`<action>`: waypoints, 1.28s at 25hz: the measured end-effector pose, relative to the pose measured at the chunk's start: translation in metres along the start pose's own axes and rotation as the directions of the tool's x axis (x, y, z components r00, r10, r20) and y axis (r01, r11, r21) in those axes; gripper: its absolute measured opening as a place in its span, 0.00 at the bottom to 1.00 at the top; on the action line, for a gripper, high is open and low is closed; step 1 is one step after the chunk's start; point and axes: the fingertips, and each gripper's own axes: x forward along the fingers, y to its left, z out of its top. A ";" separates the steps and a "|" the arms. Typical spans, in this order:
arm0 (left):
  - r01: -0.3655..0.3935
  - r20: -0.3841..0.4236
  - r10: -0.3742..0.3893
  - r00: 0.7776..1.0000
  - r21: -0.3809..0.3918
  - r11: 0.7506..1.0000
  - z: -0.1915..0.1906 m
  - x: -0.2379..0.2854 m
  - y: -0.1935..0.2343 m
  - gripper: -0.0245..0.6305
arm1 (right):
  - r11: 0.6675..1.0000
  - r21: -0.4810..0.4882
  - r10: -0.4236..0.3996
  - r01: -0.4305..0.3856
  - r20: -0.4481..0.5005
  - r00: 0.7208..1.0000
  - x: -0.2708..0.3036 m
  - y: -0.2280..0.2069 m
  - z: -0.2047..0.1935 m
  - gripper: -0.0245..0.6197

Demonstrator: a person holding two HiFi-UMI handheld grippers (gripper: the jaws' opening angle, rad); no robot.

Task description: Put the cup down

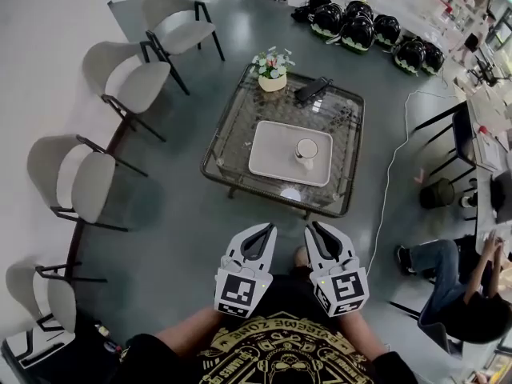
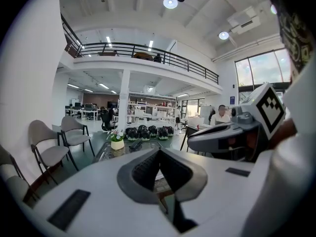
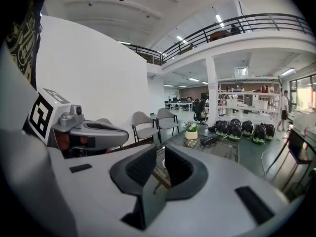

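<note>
A white cup (image 1: 306, 150) stands upright on a white square tray (image 1: 272, 162) on the glass coffee table (image 1: 232, 126). Both grippers are held close to my chest, well short of the table and apart from the cup. My left gripper (image 1: 270, 227) (image 2: 159, 151) is shut, its tips meeting with nothing between them. My right gripper (image 1: 310, 226) (image 3: 160, 154) shows a narrow gap between its pads and holds nothing. The two gripper views show the table's far end, but their own jaws hide the cup.
A flower pot (image 1: 272, 74) and a black device (image 1: 312, 89) sit at the table's far side. Pale chairs (image 1: 120, 78) line the left. Black helmets (image 1: 358, 26) lie beyond the table. At the right are a seated person (image 1: 456, 286), a black stool (image 1: 438, 192) and a white cable (image 1: 384, 206).
</note>
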 end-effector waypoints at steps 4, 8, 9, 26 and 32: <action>0.005 0.003 -0.005 1.000 -0.004 1.000 0.000 -0.002 0.006 0.04 | 1.000 -0.007 -0.011 0.011 -0.007 1.000 -0.002 0.005 0.000 0.09; -0.007 0.006 0.006 1.000 0.001 1.000 0.003 -0.001 0.010 0.04 | 1.000 -0.010 -0.010 0.010 -0.004 1.000 -0.005 0.004 0.002 0.05; -0.008 0.005 0.008 1.000 0.001 1.000 0.003 0.000 0.010 0.04 | 1.000 -0.009 -0.006 0.006 -0.004 1.000 -0.005 0.004 0.002 0.05; -0.005 -0.004 0.005 1.000 0.019 1.000 0.007 0.013 -0.023 0.04 | 0.999 -0.024 0.034 -0.034 0.006 0.999 -0.026 -0.010 -0.003 0.04; 0.007 -0.005 -0.007 1.000 0.024 1.000 0.008 0.017 -0.036 0.04 | 0.999 -0.032 0.034 -0.034 0.009 0.999 -0.036 -0.015 -0.005 0.04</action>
